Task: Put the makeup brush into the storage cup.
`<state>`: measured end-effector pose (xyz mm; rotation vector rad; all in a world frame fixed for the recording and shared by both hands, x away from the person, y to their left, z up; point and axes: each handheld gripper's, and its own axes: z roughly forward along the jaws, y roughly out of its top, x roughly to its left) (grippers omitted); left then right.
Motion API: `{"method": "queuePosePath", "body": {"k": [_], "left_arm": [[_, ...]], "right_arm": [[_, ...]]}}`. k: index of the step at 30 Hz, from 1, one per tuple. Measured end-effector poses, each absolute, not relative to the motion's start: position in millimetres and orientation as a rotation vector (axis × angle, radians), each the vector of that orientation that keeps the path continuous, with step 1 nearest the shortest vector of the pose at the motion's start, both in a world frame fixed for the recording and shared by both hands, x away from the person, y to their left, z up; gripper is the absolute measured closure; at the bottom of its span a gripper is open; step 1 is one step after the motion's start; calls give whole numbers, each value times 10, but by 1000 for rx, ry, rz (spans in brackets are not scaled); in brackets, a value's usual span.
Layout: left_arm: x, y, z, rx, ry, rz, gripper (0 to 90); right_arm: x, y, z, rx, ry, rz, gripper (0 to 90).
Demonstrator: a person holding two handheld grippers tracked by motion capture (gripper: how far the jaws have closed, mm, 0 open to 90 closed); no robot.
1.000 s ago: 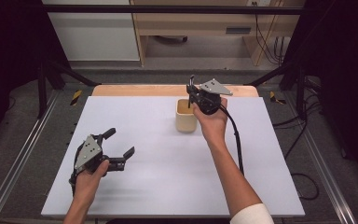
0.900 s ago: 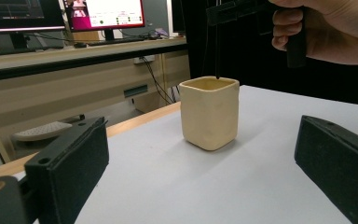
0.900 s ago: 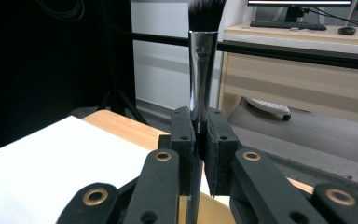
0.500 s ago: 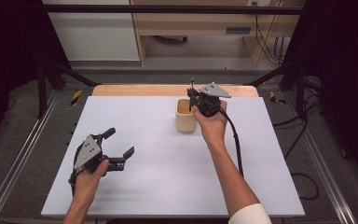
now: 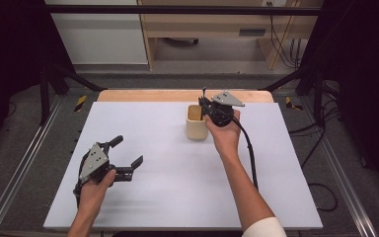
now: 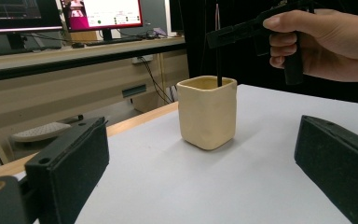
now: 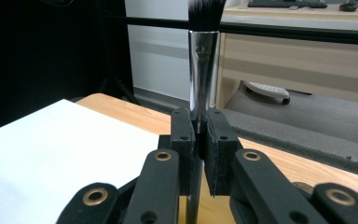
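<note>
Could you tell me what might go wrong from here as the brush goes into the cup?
1. The right gripper is shut on the makeup brush, whose thin handle already reaches into the cream cup; a sideways pull might tip the cup, since nothing steadies it.
2. The left gripper sits open and apart from the cup, so it probably couldn't catch it.

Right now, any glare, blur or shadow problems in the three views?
High view: even light, slightly soft, dark surround; the cup casts little shadow on the table. Left gripper view: cup sharp, its own near pads soft, monitors behind bright. Right gripper view: glare streak on the brush ferrule, bristles cut off at the top edge, right gripper slightly blurred.
</note>
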<state>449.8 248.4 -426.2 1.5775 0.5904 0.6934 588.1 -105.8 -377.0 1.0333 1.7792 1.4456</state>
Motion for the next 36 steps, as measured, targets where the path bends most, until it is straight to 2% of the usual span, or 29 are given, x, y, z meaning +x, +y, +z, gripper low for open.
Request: {"method": "queuePosePath", "body": {"k": [36], "left_arm": [[4500,2476,-4265,1586,588,690,29]], "right_arm": [[5860,-1034,-3989,1055,1826,1426,835]]}}
